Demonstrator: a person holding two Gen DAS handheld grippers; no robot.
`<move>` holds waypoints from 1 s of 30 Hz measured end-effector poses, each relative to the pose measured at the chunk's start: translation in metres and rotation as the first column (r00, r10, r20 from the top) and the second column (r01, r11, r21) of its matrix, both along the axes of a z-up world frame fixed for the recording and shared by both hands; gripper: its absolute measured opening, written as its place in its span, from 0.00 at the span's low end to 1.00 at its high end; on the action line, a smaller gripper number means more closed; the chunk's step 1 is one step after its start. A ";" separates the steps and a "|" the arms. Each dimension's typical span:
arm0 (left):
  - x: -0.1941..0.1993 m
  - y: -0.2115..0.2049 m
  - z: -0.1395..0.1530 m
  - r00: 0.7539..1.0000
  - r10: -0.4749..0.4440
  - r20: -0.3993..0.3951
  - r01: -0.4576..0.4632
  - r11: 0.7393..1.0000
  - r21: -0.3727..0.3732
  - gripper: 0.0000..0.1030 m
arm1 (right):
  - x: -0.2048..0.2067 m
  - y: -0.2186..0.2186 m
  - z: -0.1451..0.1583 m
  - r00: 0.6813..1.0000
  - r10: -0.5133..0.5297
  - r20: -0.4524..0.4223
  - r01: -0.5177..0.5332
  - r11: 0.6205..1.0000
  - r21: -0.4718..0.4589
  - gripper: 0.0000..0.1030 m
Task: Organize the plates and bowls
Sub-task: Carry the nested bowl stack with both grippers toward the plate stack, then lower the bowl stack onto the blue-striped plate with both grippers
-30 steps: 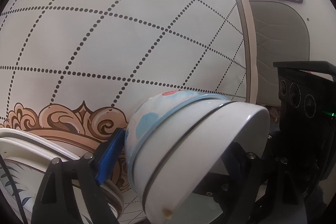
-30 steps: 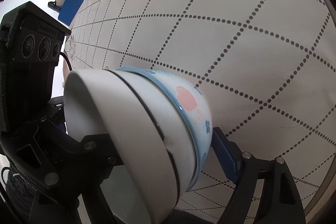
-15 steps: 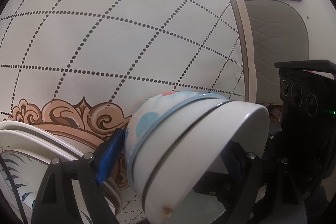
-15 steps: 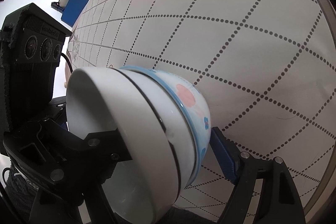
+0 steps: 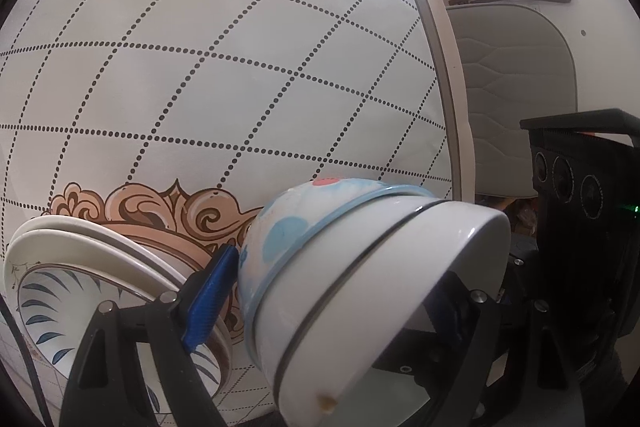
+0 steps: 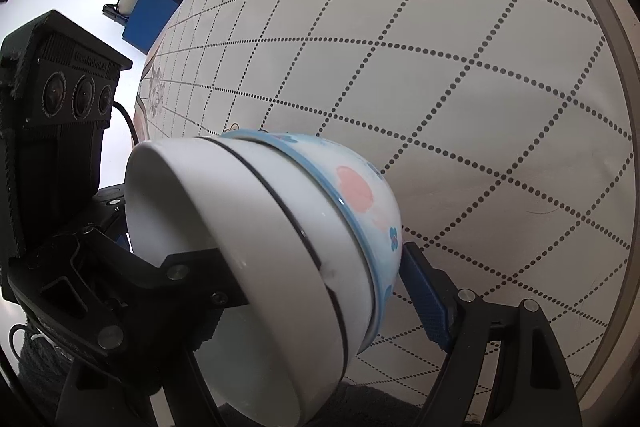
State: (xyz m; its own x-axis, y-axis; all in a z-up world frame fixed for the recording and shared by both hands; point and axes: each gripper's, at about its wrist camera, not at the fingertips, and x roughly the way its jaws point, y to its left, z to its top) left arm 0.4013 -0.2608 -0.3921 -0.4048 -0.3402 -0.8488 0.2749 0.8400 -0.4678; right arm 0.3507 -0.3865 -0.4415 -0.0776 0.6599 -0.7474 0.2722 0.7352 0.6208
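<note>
A nested stack of bowls (image 5: 360, 291) fills both views (image 6: 280, 259): white bowls with a black rim line inside an outer bowl with a blue rim and pink and blue spots. My left gripper (image 5: 332, 303) is shut on the stack from one side, one finger at the base, one inside the top bowl. My right gripper (image 6: 320, 291) is shut on it from the opposite side. The stack is held tilted above the table. A pile of plates (image 5: 100, 279) with a blue leaf pattern lies at the lower left of the left wrist view.
The round table (image 5: 240, 67) has a white cloth with dotted diamond lines and a brown ornament. Its edge (image 5: 448, 107) runs down the right, with a padded chair (image 5: 520, 87) beyond. A blue box (image 6: 150, 15) and sofa stand past the table.
Both grippers have carried the bowl stack across the table. The plate pile has come further into the left wrist view. The grip on the bowls is unchanged.
</note>
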 end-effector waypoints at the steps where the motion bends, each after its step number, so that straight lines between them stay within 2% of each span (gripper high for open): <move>1: 0.000 0.004 0.002 1.000 0.003 0.001 -0.003 1.000 -0.001 0.83 | 0.000 0.000 0.002 1.000 -0.001 0.000 0.001 1.000 0.004 0.80; 10: 0.002 0.033 0.030 0.999 0.041 0.031 -0.041 0.999 0.001 0.83 | 0.010 0.027 0.034 0.999 0.040 0.021 -0.041 0.999 0.007 0.80; 17: 0.004 0.083 0.049 0.992 0.109 0.064 -0.110 0.994 0.007 0.83 | 0.023 0.070 0.058 0.995 0.090 0.054 -0.091 0.996 0.017 0.80; 24: 0.003 0.142 0.043 0.978 0.197 0.069 -0.199 0.980 0.020 0.83 | 0.029 0.125 0.060 0.987 0.156 0.050 -0.158 0.987 0.040 0.80; 30: -0.005 0.183 0.022 0.961 0.273 0.046 -0.274 0.961 0.031 0.83 | 0.033 0.170 0.043 0.974 0.221 0.044 -0.223 0.974 0.044 0.80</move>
